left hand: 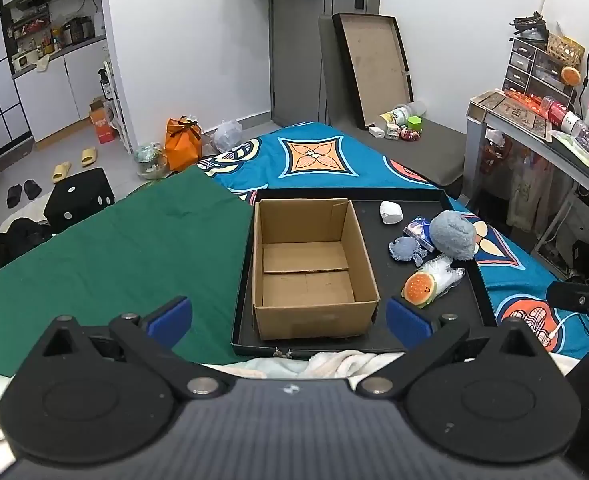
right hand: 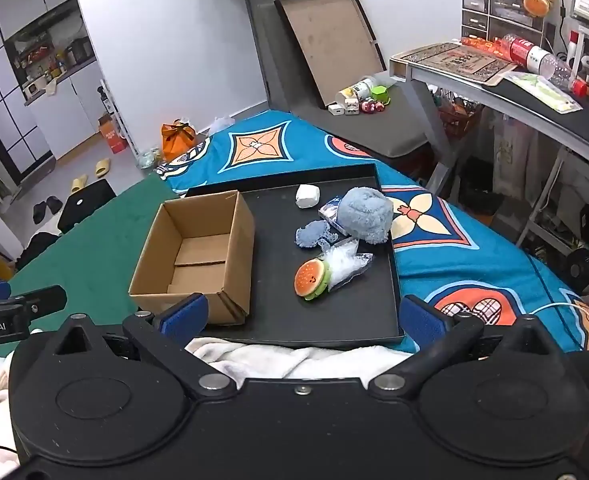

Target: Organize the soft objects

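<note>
Clearly, your left tool (left hand: pixel 288 318) and right tool (right hand: pixel 302 318) both gape wide and hold nothing. At the left edge of the right wrist view, the left tool's black body reads "Robot.AI". Centre frame, the empty cardboard box (left hand: pixel 310 264) sits in the black tray (left hand: pixel 464 304) on the bed; right of it lie the burger plush (left hand: pixel 418 287), grey fluffy ball (left hand: pixel 453 234) and white lump (left hand: pixel 391 212), whose writing is unreadable.

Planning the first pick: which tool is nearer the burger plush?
Right. The right tool sits just below the burger plush; the left tool faces the cardboard box, plush off to its right.
</note>
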Demonstrator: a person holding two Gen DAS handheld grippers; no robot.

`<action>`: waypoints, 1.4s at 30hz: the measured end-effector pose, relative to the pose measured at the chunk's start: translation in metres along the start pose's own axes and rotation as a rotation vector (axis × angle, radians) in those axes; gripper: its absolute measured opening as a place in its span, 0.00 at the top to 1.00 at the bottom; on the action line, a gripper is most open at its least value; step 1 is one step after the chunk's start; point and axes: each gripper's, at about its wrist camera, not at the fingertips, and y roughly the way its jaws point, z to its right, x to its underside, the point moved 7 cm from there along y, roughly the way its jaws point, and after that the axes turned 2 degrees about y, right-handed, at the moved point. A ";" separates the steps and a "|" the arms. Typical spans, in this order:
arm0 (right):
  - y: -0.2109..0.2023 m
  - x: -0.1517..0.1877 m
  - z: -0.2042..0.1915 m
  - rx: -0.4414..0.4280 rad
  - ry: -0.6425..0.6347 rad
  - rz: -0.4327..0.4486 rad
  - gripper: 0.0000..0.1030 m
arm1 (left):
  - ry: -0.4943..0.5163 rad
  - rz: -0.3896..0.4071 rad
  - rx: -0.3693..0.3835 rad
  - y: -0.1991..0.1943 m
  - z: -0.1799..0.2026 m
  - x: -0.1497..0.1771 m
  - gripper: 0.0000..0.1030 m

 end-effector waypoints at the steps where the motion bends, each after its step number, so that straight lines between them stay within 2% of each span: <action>1: -0.001 0.000 0.000 -0.002 0.002 0.001 0.00 | 0.000 0.000 0.000 -0.001 0.001 0.000 0.00; 42: -0.019 0.001 -0.014 -0.010 -0.037 0.041 0.00 | -0.004 0.044 0.020 -0.020 -0.004 0.003 0.00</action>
